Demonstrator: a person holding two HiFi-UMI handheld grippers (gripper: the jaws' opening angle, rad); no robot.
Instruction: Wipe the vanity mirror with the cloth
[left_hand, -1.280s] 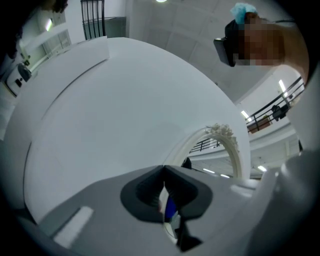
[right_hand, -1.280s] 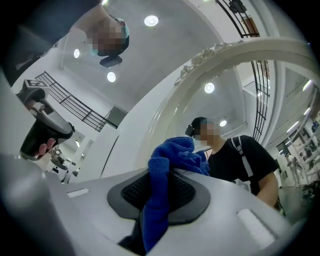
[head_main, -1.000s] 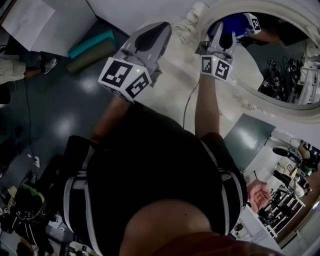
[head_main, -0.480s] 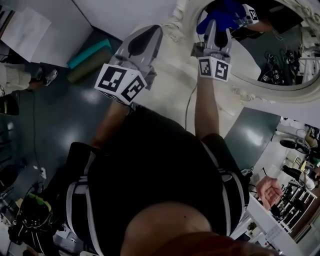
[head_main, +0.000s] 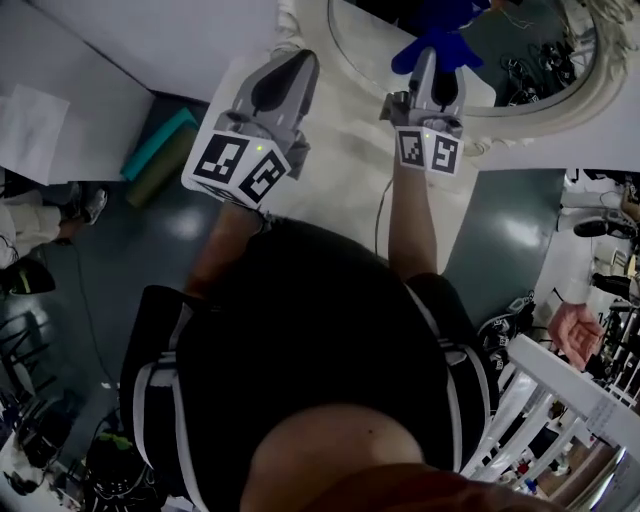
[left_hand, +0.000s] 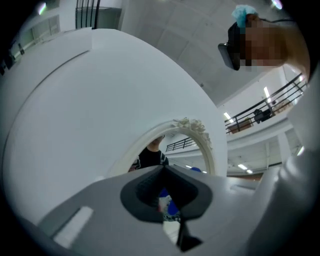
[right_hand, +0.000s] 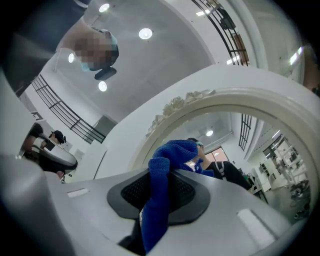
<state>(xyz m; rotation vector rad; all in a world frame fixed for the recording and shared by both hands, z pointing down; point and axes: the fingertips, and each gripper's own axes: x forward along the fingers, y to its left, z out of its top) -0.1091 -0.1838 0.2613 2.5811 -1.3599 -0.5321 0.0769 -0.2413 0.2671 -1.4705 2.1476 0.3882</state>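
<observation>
- The left gripper (left_hand: 164, 172) hung nearest, jaws together on nothing, low and to the left of the mirror (right_hand: 240, 135).
- The right gripper (head_main: 436, 62) was clamped on the blue cloth (right_hand: 172, 152), whose bunched end stuck out past the jaws toward the glass.
- The cloth sat at the glass's lower-left part, just inside the frame (head_main: 590, 80); whether it pressed on the glass could not be told.
- Wiping well probably called for the cloth's end flat on the glass, with only cloth touching, never the jaw tips.
- The carved frame bounded the strokes closely on the left and below; open glass lay up and to the right.
</observation>
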